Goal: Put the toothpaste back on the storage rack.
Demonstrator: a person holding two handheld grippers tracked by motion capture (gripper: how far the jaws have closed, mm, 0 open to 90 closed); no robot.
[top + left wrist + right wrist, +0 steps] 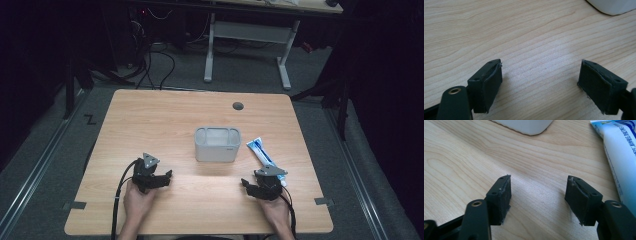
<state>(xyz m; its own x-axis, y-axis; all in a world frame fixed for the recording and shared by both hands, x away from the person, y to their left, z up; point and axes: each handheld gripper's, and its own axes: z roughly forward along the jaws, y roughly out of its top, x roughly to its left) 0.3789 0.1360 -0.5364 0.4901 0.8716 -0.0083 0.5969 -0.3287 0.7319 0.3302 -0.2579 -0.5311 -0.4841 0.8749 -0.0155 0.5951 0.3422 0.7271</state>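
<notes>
A white container (217, 145) with compartments stands in the middle of the wooden table (150, 115). Just right of it lies a white and blue toothpaste tube (262, 152), slanting toward the near right. A hand holds my left gripper (164, 178) low over the near left of the table, jaws open on bare wood (540, 67), with the container's corner (614, 6) ahead. My right gripper (248, 184) rests at the near right, jaws open and empty (539, 182). The tube (621, 152) lies right beside its right jaw, and the container (526, 125) is ahead.
A dark round grommet (238, 106) sits near the table's far edge. Beyond the table stands a white desk frame (247, 45), with cables (160, 70) on the grey floor. Broad bare wood lies to the left of the container and in front of it.
</notes>
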